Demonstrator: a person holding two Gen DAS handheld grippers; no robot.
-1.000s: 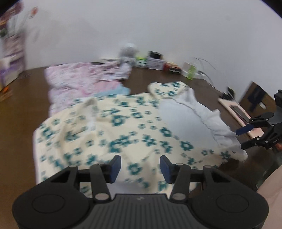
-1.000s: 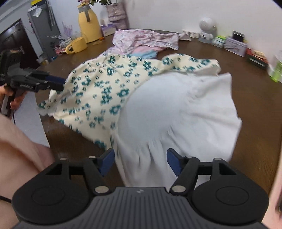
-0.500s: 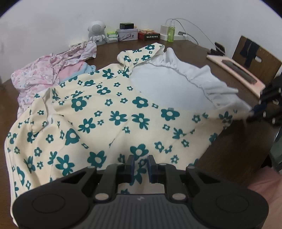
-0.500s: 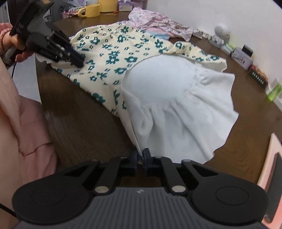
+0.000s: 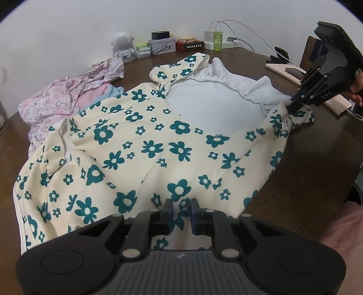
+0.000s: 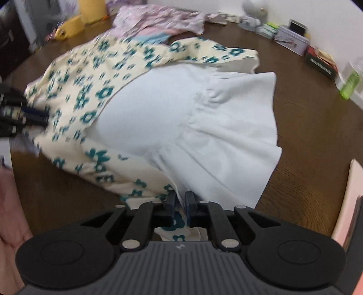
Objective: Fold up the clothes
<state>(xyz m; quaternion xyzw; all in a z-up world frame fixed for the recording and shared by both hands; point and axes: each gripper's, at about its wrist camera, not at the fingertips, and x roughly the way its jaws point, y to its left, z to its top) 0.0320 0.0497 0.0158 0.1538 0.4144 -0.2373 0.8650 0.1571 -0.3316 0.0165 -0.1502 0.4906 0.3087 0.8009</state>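
garment: cream dress with teal flowers (image 5: 145, 145), spread flat on the table (image 5: 317, 163), white lining (image 5: 211, 106) facing up at its far half
left gripper (image 5: 180, 207): at the dress's near hem, jaws just closed, floral cloth pinched between the pads
right gripper (image 6: 179, 202): at the dress's side edge where print meets white frill, jaws eased open slightly after closing, cloth clamped between them; view is motion-blurred
right gripper, seen from left: at the dress's right corner (image 5: 297, 104), cloth bunched at its tips
pink clothes pile (image 5: 68, 99): touching the dress's far-left edge
clutter: speaker figure (image 5: 123, 46), tin box (image 5: 162, 45), green bottle (image 5: 217, 39) along the wall beyond the dress
yellow jug (image 6: 91, 10): well beyond the dress, blurred
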